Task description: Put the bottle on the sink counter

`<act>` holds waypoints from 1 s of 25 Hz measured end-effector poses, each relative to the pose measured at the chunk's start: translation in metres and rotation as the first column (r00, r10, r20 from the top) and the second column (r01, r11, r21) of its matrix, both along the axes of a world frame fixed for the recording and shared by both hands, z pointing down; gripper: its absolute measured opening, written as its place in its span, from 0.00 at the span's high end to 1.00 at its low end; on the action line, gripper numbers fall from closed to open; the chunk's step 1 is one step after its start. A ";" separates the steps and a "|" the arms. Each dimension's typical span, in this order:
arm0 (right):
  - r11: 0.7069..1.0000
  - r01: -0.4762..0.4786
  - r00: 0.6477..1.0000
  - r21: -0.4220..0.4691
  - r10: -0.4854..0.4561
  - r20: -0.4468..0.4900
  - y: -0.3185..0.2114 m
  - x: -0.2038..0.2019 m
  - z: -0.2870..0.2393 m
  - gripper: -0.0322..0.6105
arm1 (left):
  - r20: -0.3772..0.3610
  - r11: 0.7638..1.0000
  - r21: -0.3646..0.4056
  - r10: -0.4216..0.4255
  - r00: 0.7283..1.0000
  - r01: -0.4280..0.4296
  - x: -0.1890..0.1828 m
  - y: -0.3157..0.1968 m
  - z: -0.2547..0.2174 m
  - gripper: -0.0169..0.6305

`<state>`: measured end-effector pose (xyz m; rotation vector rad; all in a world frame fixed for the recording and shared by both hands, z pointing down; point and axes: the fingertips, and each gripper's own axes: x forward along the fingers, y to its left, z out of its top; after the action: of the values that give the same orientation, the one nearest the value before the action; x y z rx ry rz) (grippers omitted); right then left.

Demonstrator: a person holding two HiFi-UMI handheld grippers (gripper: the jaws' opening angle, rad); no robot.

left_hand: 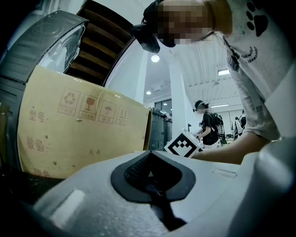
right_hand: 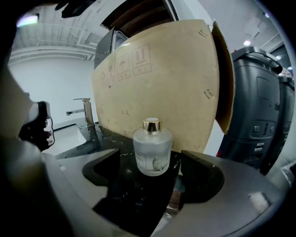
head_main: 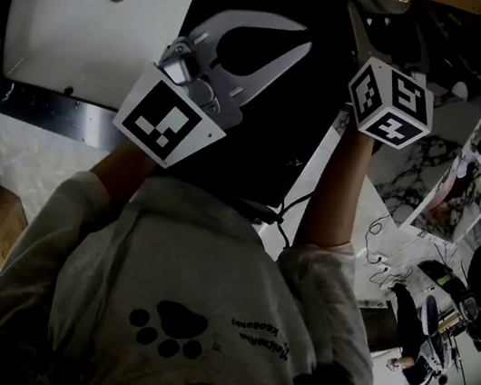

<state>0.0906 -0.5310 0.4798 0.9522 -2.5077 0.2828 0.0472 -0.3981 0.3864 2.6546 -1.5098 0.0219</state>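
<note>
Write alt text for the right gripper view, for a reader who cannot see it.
A frosted glass bottle with a gold cap stands upright on the dark counter between open jaws, touching neither. A cardboard box stands behind, a faucet at left.

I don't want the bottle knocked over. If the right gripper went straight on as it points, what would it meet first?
Probably the bottle: it stands upright on the dark counter, centred before the right gripper's open jaws, cardboard box behind it.
</note>
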 end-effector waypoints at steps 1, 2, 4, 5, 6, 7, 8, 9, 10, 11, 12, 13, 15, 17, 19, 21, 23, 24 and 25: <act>1.000 -0.018 1.000 0.001 0.018 -0.005 0.006 0.005 -0.002 0.33 | 0.002 1.000 0.004 0.004 1.000 -0.004 -0.002 0.003 -0.003 0.97; 0.999 -0.036 0.999 0.004 0.036 -0.006 0.011 0.009 -0.005 0.33 | 0.004 1.000 0.006 0.009 1.000 -0.009 -0.004 0.006 -0.005 0.97; 0.998 -0.060 0.998 0.016 0.060 -0.002 0.024 0.016 -0.014 0.40 | 0.022 1.000 0.000 0.013 1.000 -0.013 -0.008 0.013 -0.008 0.97; 0.997 -0.068 0.998 0.025 0.068 0.002 0.030 0.018 -0.018 0.43 | 0.034 1.000 -0.003 0.016 0.999 -0.016 -0.009 0.017 -0.009 0.97; 0.996 -0.078 0.997 0.036 0.078 0.005 0.038 0.020 -0.024 0.45 | 0.041 1.000 -0.004 0.021 0.999 -0.021 -0.011 0.022 -0.011 0.97; 0.995 -0.091 0.996 0.048 0.090 0.010 0.045 0.022 -0.029 0.50 | 0.042 1.000 -0.002 0.030 0.999 -0.030 -0.012 0.027 -0.015 0.97; 0.992 -0.108 0.994 0.062 0.107 0.015 0.053 0.025 -0.036 0.55 | 0.038 0.999 0.002 0.039 0.999 -0.040 -0.013 0.032 -0.018 0.97; 0.989 -0.128 0.992 0.078 0.127 0.019 0.061 0.028 -0.044 0.60 | 0.033 0.999 0.005 0.047 0.998 -0.047 -0.015 0.038 -0.022 0.97; 0.984 -0.150 0.989 0.096 0.148 0.019 0.069 0.031 -0.052 0.67 | 0.030 0.999 0.006 0.051 0.998 -0.051 -0.017 0.044 -0.025 0.97; 0.978 -0.172 0.985 0.116 0.171 0.017 0.078 0.033 -0.060 0.76 | 0.031 0.999 0.008 0.054 0.998 -0.054 -0.020 0.050 -0.029 0.97; 0.972 -0.193 0.981 0.137 0.193 0.013 0.087 0.035 -0.068 0.84 | 0.032 0.998 0.013 0.058 0.998 -0.058 -0.024 0.055 -0.033 0.97; 0.965 -0.211 0.977 0.157 0.213 0.010 0.096 0.036 -0.076 0.89 | 0.032 0.998 0.020 0.064 0.997 -0.065 -0.026 0.061 -0.037 0.97; 0.952 -0.246 0.969 0.182 0.248 0.011 0.114 0.040 -0.090 0.95 | 0.022 0.996 0.035 0.082 0.996 -0.083 -0.030 0.071 -0.046 0.97; 0.940 -0.283 0.959 0.189 0.284 0.026 0.132 0.044 -0.103 0.95 | 0.012 0.994 0.047 0.103 0.995 -0.103 -0.031 0.081 -0.055 0.97; 0.924 -0.332 0.943 0.191 0.328 0.055 0.148 0.049 -0.116 0.95 | 0.005 0.991 0.053 0.126 0.992 -0.126 -0.032 0.090 -0.063 0.97; 0.900 -0.386 0.923 0.202 0.376 0.086 0.166 0.054 -0.128 0.95 | 0.000 0.986 0.063 0.152 0.988 -0.152 -0.034 0.096 -0.070 0.97; 0.870 -0.440 0.898 0.223 0.425 0.116 0.185 0.060 -0.142 0.95 | -0.002 0.980 0.085 0.180 0.984 -0.180 -0.035 0.103 -0.077 0.97; 0.857 -0.461 0.887 0.229 0.442 0.130 0.196 0.061 -0.148 0.95 | -0.005 0.978 0.094 0.188 0.982 -0.187 -0.037 0.107 -0.080 0.97; 0.848 -0.476 0.880 0.232 0.454 0.143 0.207 0.062 -0.155 0.95 | -0.008 0.977 0.098 0.190 0.982 -0.189 -0.038 0.114 -0.083 0.97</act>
<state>0.1527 -0.3245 0.3252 1.6953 -2.3894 0.1375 0.0094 -0.2843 0.3038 2.8580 -1.2783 -0.0636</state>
